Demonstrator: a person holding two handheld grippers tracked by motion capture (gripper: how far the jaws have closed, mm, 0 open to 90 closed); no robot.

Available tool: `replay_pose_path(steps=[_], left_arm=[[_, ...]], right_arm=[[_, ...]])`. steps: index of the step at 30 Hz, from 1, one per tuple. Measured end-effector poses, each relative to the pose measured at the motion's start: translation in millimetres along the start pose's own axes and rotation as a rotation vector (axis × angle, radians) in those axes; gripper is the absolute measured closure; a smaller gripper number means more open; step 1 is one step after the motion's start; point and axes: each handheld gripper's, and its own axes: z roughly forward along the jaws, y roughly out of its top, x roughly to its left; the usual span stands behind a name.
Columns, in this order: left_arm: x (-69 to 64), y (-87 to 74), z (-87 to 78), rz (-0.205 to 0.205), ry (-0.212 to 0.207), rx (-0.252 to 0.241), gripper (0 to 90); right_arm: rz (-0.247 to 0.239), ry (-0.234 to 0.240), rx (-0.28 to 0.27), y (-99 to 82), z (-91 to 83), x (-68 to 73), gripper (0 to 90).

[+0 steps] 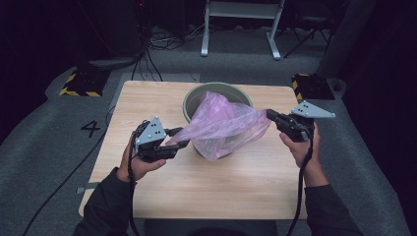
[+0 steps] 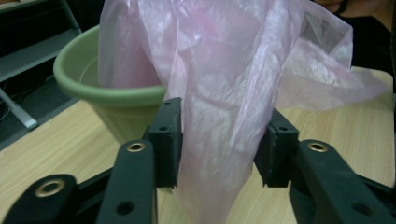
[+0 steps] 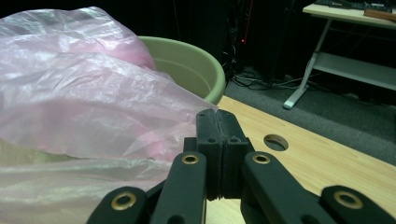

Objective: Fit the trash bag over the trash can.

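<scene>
High view: pink bag [image 1: 223,125] drapes over the green pot [image 1: 196,96] at frame centre on the tabletop [image 1: 246,182]. Right claw [image 1: 269,114] pinches its edge shut; left claw [image 1: 178,138], half-open, straddles film ungripped. Close fully before spreading the mouth over the rim.

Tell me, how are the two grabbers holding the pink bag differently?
The right gripper is shut tight, pinching the pink bag's edge; the left gripper has a gap between its jaws, with bag hanging between them. The right one is beside the green pot, the left nearer the person. Both are black.
</scene>
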Motion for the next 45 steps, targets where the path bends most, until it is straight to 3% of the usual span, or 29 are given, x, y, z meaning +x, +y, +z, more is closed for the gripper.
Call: replay_pose_path(steps=[2,3,6,8,12,17,23,30,32,34,35,36,38,41,43,45], left_arm=[[-4.8,1.2,-3.4,0.003,0.015,-0.009,35.8],[-7.6,2.8,-5.8,0.000,0.020,-0.024,22.0],[-17.1,11.9,-14.8,0.021,-0.015,-0.069,19.8],[-24.1,19.7,-19.1,0.045,-0.015,-0.088,16.4],[-32.5,33.4,-22.9,0.085,-0.030,-0.097,16.0],[-36.7,51.0,-17.4,0.140,-0.024,-0.055,19.7],[-39.5,61.4,9.6,0.168,-0.084,0.017,22.2],[-46.1,56.5,39.5,0.209,-0.115,0.099,22.6],[-45.7,54.4,47.6,0.224,-0.088,0.136,26.9],[-44.0,53.1,56.4,0.242,-0.026,0.185,34.0],[-42.4,52.8,60.1,0.242,-0.008,0.203,41.6],[-38.2,52.7,64.5,0.234,-0.016,0.211,56.0],[-36.1,53.6,66.1,0.239,-0.004,0.205,68.5],[-34.4,55.1,66.7,0.245,0.001,0.201,76.4],[-31.6,57.1,68.0,0.237,-0.003,0.189,84.5],[-30.9,57.7,67.8,0.233,-0.006,0.183,87.8]], right_arm=[[0.004,0.002,0.003,-0.3,-0.4,0.1,89.8],[-0.007,0.001,0.001,0.8,-0.9,2.2,89.7],[-0.017,0.006,-0.001,3.2,-1.4,5.4,89.4],[-0.034,-0.001,-0.004,6.0,-2.1,9.0,88.9],[-0.059,-0.010,-0.008,10.4,-2.9,12.9,88.0],[-0.067,-0.012,-0.009,12.6,-1.9,14.1,87.2],[-0.069,-0.007,-0.007,13.6,1.3,15.8,87.2],[-0.073,-0.003,0.002,14.8,7.4,16.3,86.6],[-0.076,-0.001,0.002,15.6,8.3,17.1,86.2],[-0.083,0.004,0.000,16.6,8.7,18.3,86.1],[-0.088,0.005,0.000,16.9,8.8,19.0,85.8],[-0.090,0.015,0.000,17.0,8.9,20.5,84.4],[-0.096,0.029,-0.001,16.8,8.4,22.5,81.5],[-0.109,0.045,0.000,16.2,6.6,24.6,77.6],[-0.137,0.059,-0.009,15.0,2.4,28.3,66.1],[-0.142,0.052,-0.008,14.6,0.3,29.3,62.6]])
